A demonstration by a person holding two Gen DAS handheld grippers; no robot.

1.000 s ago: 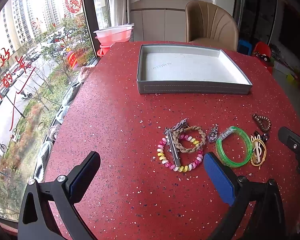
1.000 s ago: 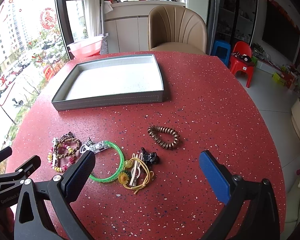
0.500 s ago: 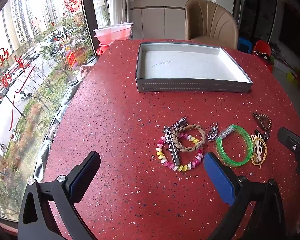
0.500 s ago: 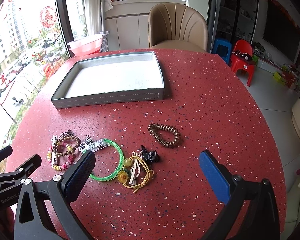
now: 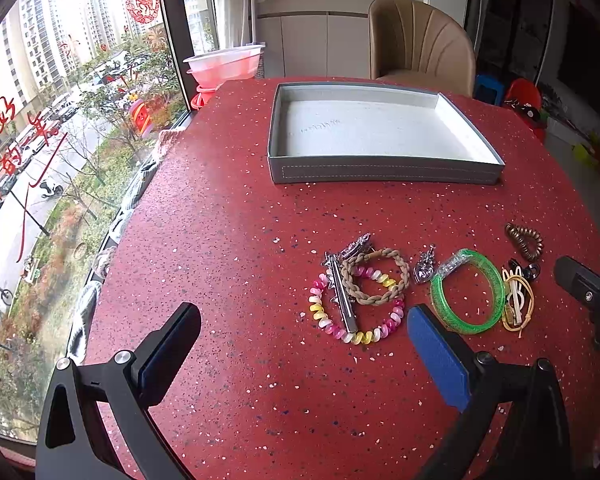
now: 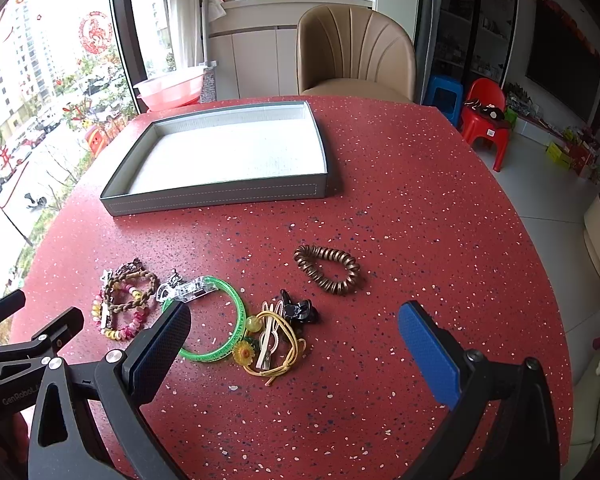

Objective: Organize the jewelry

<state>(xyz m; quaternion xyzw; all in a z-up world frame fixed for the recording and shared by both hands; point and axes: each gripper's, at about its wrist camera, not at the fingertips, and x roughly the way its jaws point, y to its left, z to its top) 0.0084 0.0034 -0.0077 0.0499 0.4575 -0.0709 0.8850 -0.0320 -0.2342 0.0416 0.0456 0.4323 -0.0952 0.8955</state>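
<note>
Fingers of both grippers stood wide apart, clamped on nothing, above the near part of a red speckled table (image 6: 440,208). Seen from its own camera, the left gripper (image 5: 304,344) hung over bare tabletop, its right pad (image 5: 436,356) just near of a pink-and-yellow coil bracelet (image 5: 356,334). A braided tan bracelet (image 5: 376,276) and a silver hair clip (image 5: 342,294) lay across that coil. Right of them sat a small silver charm (image 5: 426,268), then a green bangle (image 5: 468,292), touching a tangle of yellow cord and clips (image 5: 518,300), with a bronze coil hair tie (image 5: 524,236) farther right and apart.

From the right wrist view, the right gripper (image 6: 296,344) straddled the yellow tangle, its left pad (image 6: 160,348) covering the near left edge of the green bangle. A black claw clip (image 6: 298,310) touched the tangle's far side, and the bronze coil lay a little beyond. A grey tray (image 6: 216,196) with a pale lining stood well apart at the far side of the table, holding no jewelry. A beige chair (image 6: 354,52) stood behind the table.
</note>
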